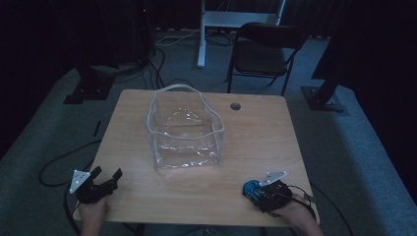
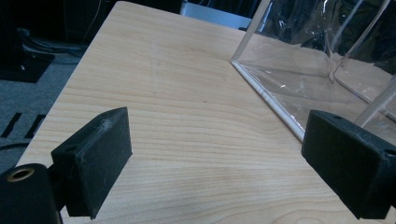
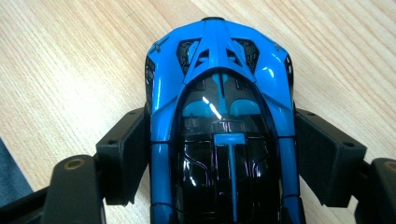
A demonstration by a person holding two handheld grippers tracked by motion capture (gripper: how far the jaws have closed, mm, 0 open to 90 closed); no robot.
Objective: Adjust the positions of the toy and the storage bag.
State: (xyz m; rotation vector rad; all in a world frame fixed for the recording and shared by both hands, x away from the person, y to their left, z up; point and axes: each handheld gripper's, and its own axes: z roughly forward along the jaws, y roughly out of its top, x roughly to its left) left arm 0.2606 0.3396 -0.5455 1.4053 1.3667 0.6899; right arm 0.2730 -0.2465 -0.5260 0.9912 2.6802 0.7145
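Surface [image 1: 275,147]: pale wood-grain top, matt, smooth, fine streaks running along it. Bag [image 1: 184,130]: clear soft plastic, glossy, creased, catching glints, with whitish piping along its edges. Toy car [image 3: 219,121]: hard plastic, bright blue shell and black canopy, very glossy with sharp highlights. Right gripper [image 3: 219,158]: black matt plastic pads, slightly grainy. Left gripper [image 2: 224,163]: same matt black pads, dusty and scuffed. Floor [image 1: 354,147]: grey carpet, rough nap.
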